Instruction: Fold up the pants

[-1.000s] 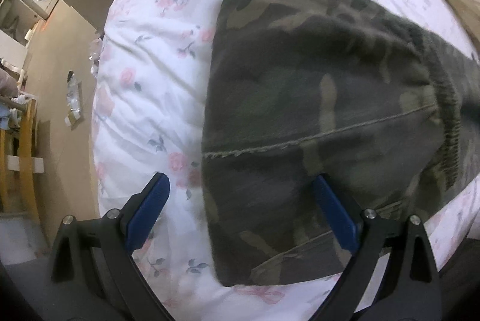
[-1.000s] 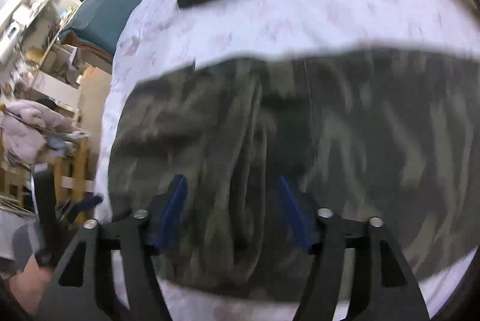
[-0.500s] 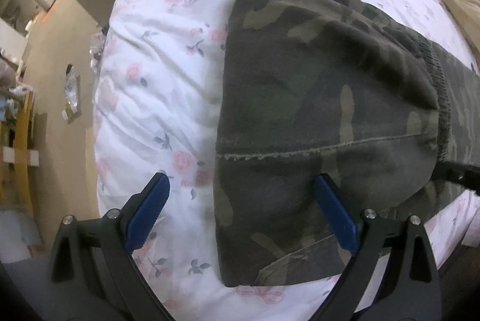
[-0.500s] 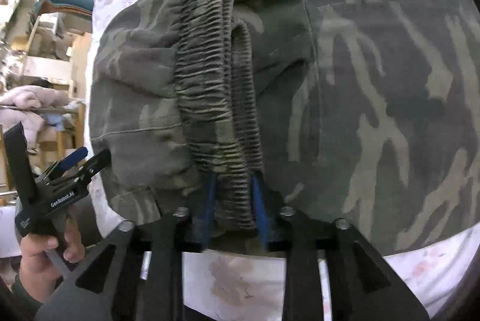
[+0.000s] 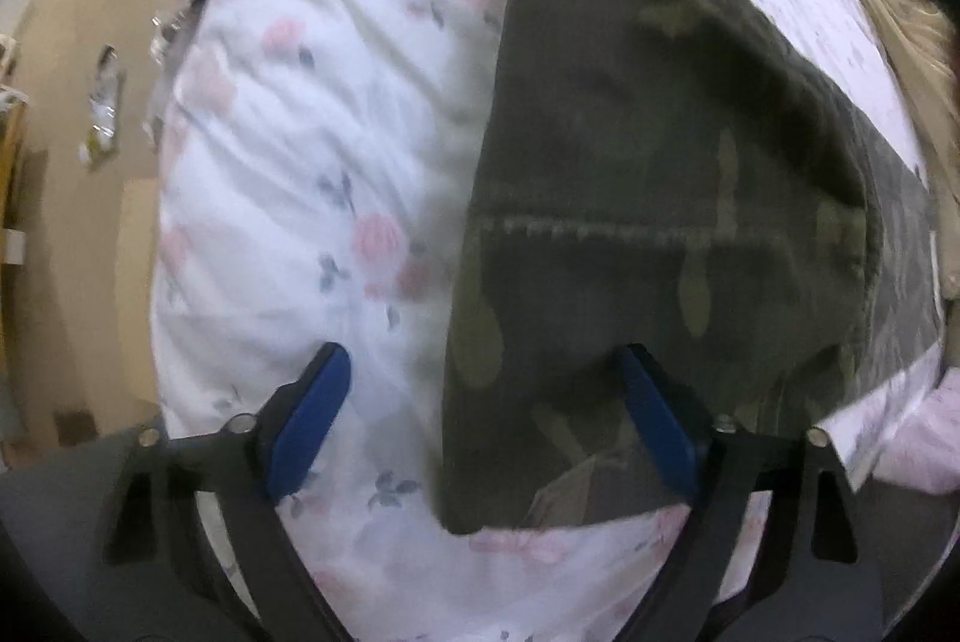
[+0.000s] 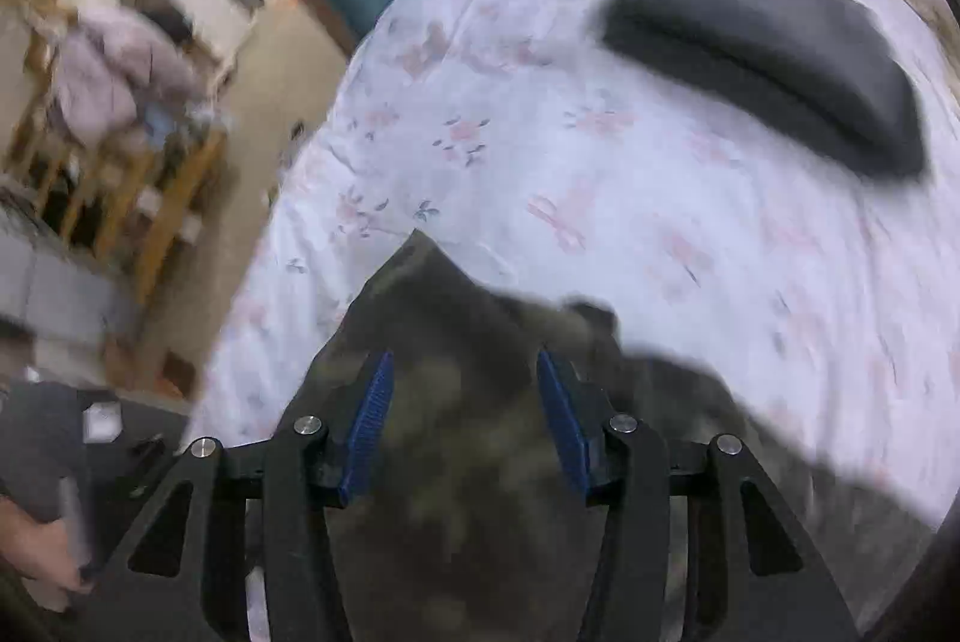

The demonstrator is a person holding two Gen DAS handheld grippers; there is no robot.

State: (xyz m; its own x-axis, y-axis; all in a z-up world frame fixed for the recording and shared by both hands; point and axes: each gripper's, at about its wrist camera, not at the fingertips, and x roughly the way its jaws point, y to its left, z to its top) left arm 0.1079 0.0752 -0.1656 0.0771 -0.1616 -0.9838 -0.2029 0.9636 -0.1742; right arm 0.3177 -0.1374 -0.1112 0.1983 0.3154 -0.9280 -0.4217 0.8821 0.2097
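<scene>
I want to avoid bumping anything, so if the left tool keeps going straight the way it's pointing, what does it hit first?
Most likely the camouflage pants, near their left edge on the floral bedsheet. The left tool is open and straddles that edge, so one finger may land on sheet instead. Blur makes depth uncertain.

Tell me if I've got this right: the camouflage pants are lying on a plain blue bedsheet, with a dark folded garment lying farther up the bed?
Not quite. The bedsheet is white with a pink floral print, not plain blue; the right wrist view shows it. The rest holds: the camouflage pants lie on it, and a dark folded garment lies farther up the bed.
</scene>
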